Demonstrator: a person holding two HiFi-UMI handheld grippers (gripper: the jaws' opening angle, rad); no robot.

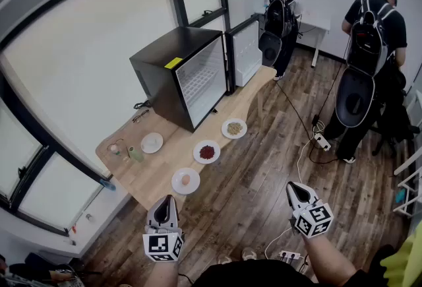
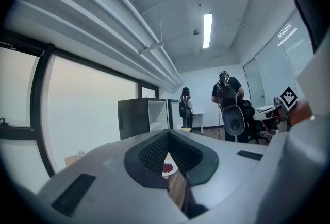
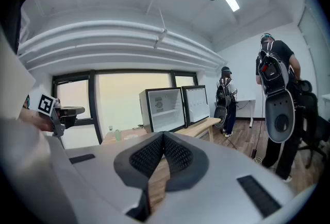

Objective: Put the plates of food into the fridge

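Four white plates are seen on the light wooden bench [image 1: 153,180] at the centre of the head view, just below the open-doored black fridge [image 1: 165,71]: a plate of red food [image 1: 207,152], a plate of beige food [image 1: 234,128], a plate with a brown egg-shaped item [image 1: 185,181] and a bare-looking plate [image 1: 151,142]. The left gripper [image 1: 165,201] and right gripper [image 1: 293,188] are held at the bottom of the frame, well apart from the plates, each closed on nothing.

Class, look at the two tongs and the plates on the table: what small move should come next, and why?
Probably open the left tongs and ease them toward the nearest plate. It and the right tongs are shut, short of the table, and the fridge stands open.
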